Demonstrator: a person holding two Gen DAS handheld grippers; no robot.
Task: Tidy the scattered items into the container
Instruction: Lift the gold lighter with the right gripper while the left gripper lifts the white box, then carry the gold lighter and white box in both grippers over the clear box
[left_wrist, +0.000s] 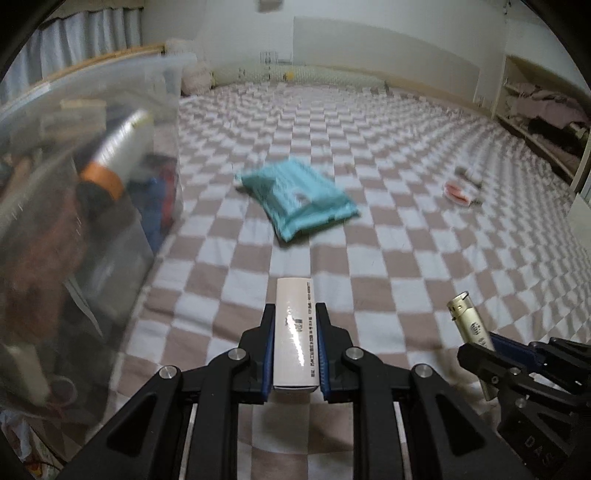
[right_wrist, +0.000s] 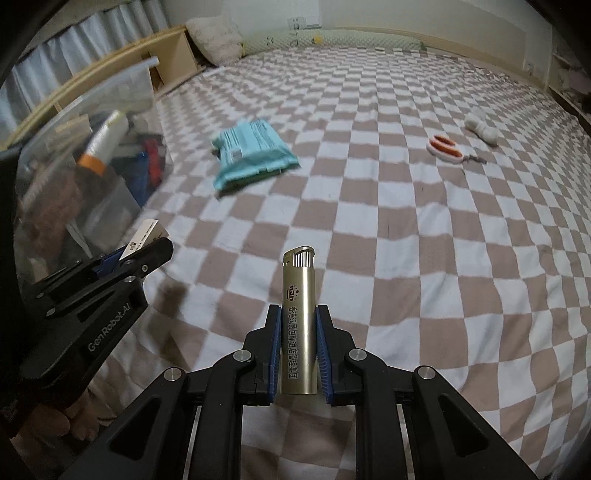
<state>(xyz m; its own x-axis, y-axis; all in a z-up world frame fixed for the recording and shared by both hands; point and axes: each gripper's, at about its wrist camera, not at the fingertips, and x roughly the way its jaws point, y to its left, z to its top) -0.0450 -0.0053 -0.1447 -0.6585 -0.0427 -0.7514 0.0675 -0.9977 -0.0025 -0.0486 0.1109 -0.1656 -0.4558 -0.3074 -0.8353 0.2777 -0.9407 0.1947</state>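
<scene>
My left gripper (left_wrist: 294, 314) is shut on a small white box (left_wrist: 295, 332) and holds it above the checked bed cover, just right of the clear plastic container (left_wrist: 92, 155). My right gripper (right_wrist: 297, 314) is shut on a gold lighter (right_wrist: 298, 325); the lighter also shows in the left wrist view (left_wrist: 471, 328). The left gripper with the white box (right_wrist: 146, 240) shows at the left of the right wrist view, beside the container (right_wrist: 92, 147). A teal packet (left_wrist: 299, 195) (right_wrist: 251, 155) lies on the cover ahead.
The container holds several items, among them a silver and orange tube (right_wrist: 99, 144). Orange-handled scissors (right_wrist: 445, 147) and a white bundle (right_wrist: 482, 127) lie at the far right of the checked cover (right_wrist: 406, 240). A wooden shelf (right_wrist: 177, 55) runs along the left wall.
</scene>
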